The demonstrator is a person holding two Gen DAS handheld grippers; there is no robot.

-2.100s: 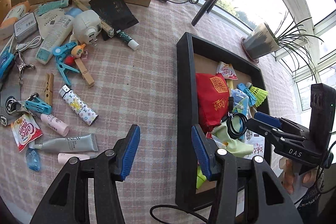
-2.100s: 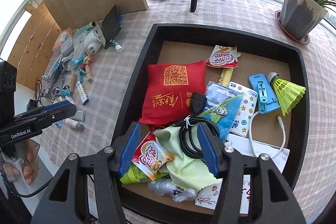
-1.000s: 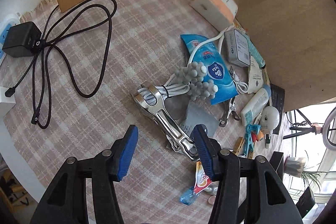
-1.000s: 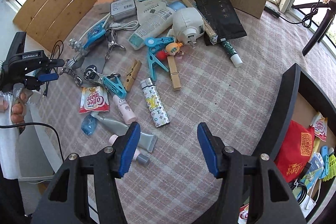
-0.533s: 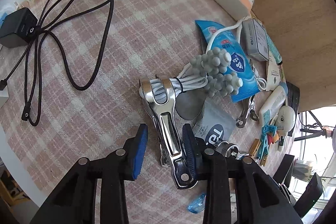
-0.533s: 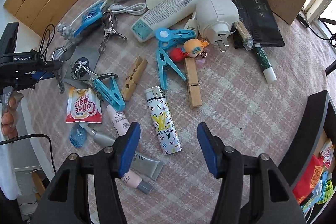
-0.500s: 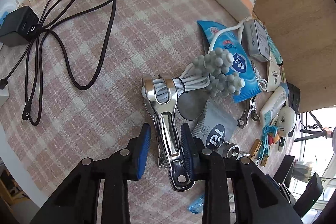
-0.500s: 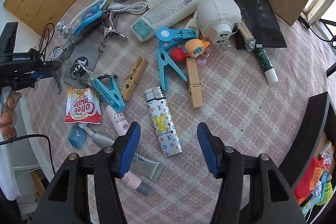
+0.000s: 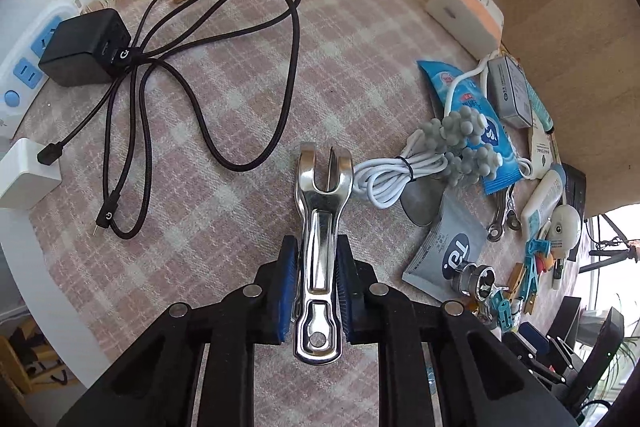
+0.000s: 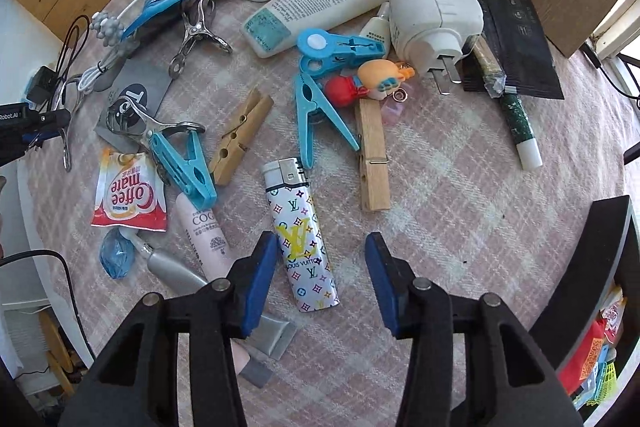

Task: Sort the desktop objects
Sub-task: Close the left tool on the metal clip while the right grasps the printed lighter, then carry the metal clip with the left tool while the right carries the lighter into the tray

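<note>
While my left hand-held gripper (image 9: 316, 291) has just closed its blue pads on the shiny steel spring clamp (image 9: 322, 247) beside the bundled white cable (image 9: 384, 175), I'd lift straight up; my right hand-held gripper (image 10: 320, 279), narrowing but unclamped, straddles the monogram-patterned white lighter (image 10: 298, 235).

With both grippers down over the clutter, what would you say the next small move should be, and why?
Probably lift the left gripper straight up: its jaws have just been closing and its pads now press both sides of the steel clip, whose forked end lies against the white cable bundle, so rise slowly to avoid dragging it.
</note>
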